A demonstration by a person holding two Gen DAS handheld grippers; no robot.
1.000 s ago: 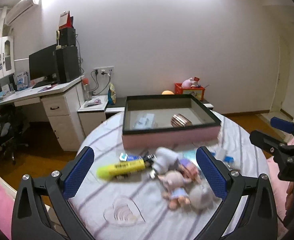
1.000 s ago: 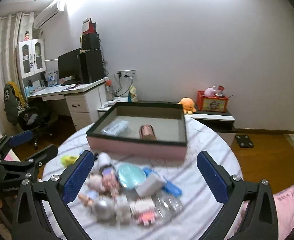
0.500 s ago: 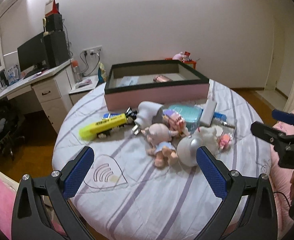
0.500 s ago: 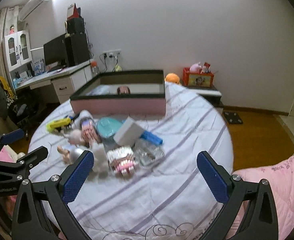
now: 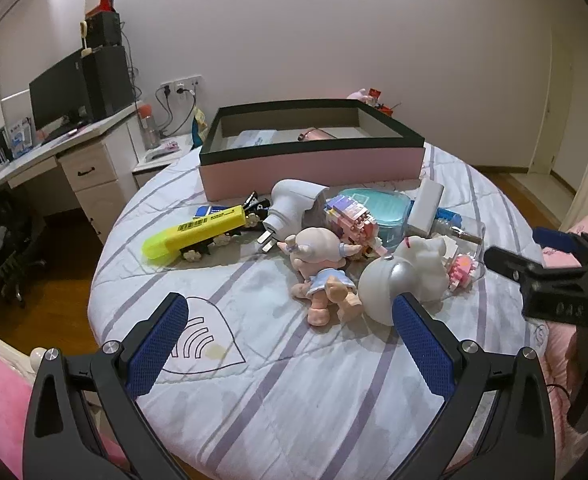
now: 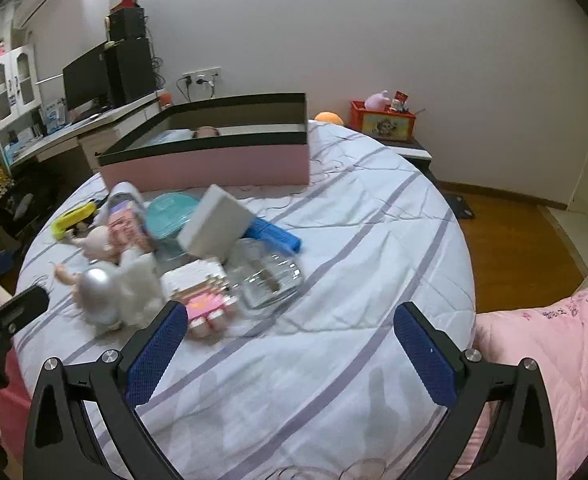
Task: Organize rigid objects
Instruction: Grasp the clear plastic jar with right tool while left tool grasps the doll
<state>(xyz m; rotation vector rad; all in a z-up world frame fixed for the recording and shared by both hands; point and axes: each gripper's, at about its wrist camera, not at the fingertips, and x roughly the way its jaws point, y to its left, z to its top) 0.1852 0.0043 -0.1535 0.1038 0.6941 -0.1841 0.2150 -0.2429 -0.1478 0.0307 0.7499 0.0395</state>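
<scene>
A pink box with a black rim (image 5: 310, 162) (image 6: 209, 162) stands at the far side of a round table; a couple of items lie inside it. In front of it lies a heap: a yellow marker (image 5: 195, 232), a white plug adapter (image 5: 289, 208), a doll (image 5: 320, 256), a silver-white ball (image 5: 388, 284) (image 6: 97, 292), a teal case (image 5: 378, 210) (image 6: 171, 214), a white block (image 6: 213, 228), a blue piece (image 6: 275, 236), a clear container (image 6: 267, 276) and a pink brick toy (image 6: 205, 304). My left gripper (image 5: 289, 344) is open and empty, near the ball. My right gripper (image 6: 289, 350) is open and empty, short of the heap.
The table wears a white cloth with purple stripes (image 5: 253, 368) (image 6: 374, 240). A desk with a monitor (image 5: 57, 92) stands at the left. A red box of toys (image 6: 382, 122) sits behind the table. Pink bedding (image 6: 554, 344) lies at the right.
Both grippers have dropped lower and drawn back toward the near side of the table; the box now looks farther and the heap sits closer. Both stay open and empty.
</scene>
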